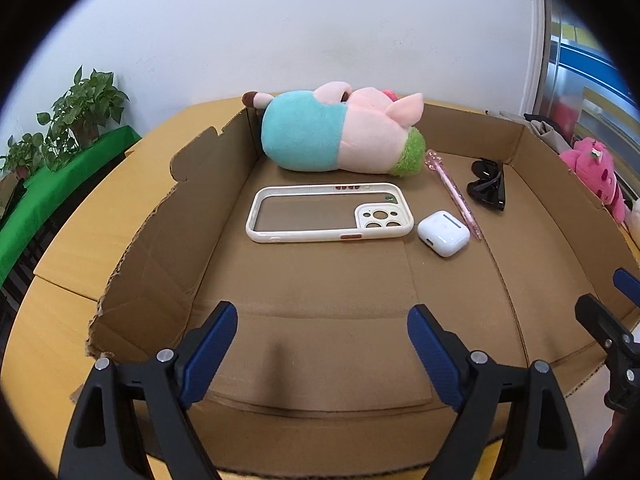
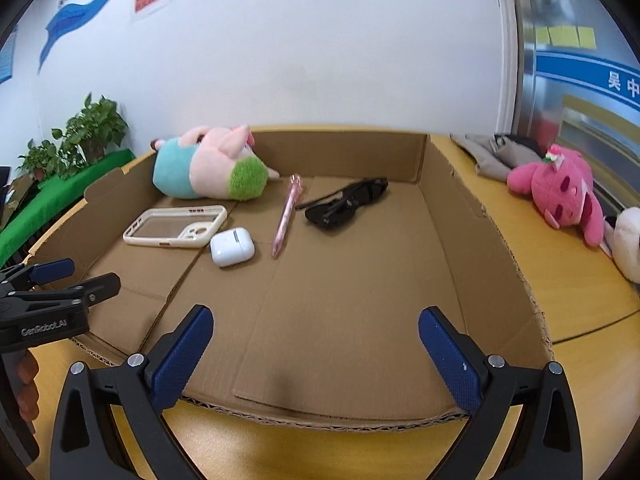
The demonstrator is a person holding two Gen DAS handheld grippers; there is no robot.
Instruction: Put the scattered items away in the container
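Pink pen [image 2: 286, 216] lies lengthwise in cardboard box [image 2: 452, 216], cap end toward far wall. Left tongs [image 1: 322, 350], right tongs [image 2: 316, 354] spread, empty.

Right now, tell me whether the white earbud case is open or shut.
Shut. The white earbud case lies on the cardboard box floor with its lid down flush, only a thin seam showing, beside the phone case.

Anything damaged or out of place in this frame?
The cardboard box has a ragged, torn left wall. A pink plush toy lies outside it on the table, not yet tidied in. Both grippers, left and right, are open and empty.
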